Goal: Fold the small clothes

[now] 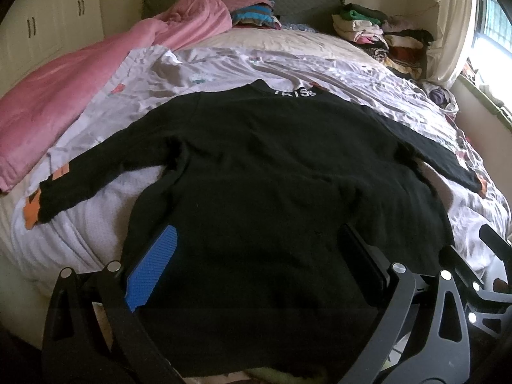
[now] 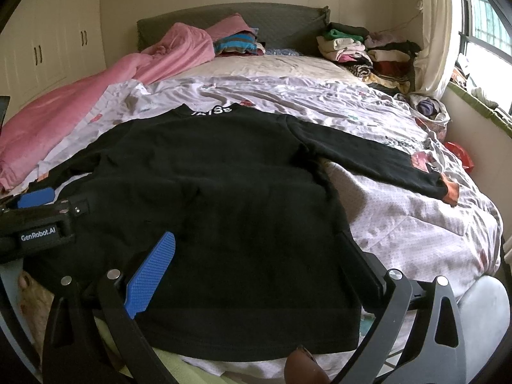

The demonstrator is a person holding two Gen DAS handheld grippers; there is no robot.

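Black long-sleeved sweater (image 1: 256, 176) flat on the bed (image 1: 224, 60), left claw (image 1: 256, 262) and right claw (image 2: 256, 265) both wide above its hem.

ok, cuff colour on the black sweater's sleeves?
Orange cuffs on the black long-sleeved sweater; clearest in the right wrist view.

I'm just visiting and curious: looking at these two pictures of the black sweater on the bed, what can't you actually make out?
- Black sweater: left wrist view, its hem runs off the bottom edge behind the left gripper.
- White collar lettering: right wrist view, too small and warped to read.
- Folded piles by the headboard: too small to tell garments apart.
- Right gripper: whether its open fingers touch the cloth is unclear.
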